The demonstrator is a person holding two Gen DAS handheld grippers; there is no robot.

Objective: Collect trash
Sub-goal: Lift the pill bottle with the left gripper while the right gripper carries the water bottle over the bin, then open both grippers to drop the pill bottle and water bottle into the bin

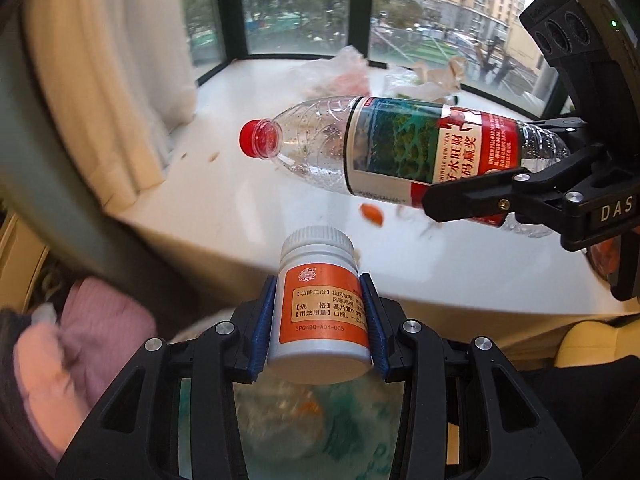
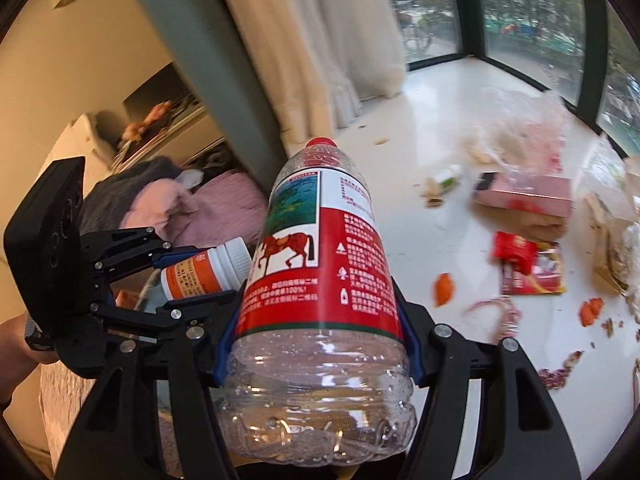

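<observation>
step: carry phase, I reckon. Both pieces of trash are already picked up and in the air, off the white table (image 1: 224, 216), so this looks like the haul to wherever the trash goes.

left tongs (image 1: 320, 320): clamped on the small white pill bottle (image 1: 318, 312), blue pads squeezing the orange label from both sides.

right tongs (image 2: 318, 344): clamped on the empty water bottle (image 2: 320, 280), gripping low on the body near the bottom edge of the red label.

pill bottle axis: long axis runs straight out along the tongs, white cap pointing away from the camera, base towards it.

water bottle axis: same deal in the right wrist view, red cap (image 2: 321, 142) pointing forward, base nearest the lens. From the left wrist view it lies nearly level, cap to the left, over the table.

next move: needs a bin or bag to drop into, and I can't make one out for sure. Something blurry and greenish sits below the left tongs; can't tell what it is.

still to do: loads left on the table, like the pink box (image 2: 528, 196), red wrapper (image 2: 528, 264), orange peel bits (image 2: 444, 288) and plastic bags (image 1: 340, 68).
</observation>
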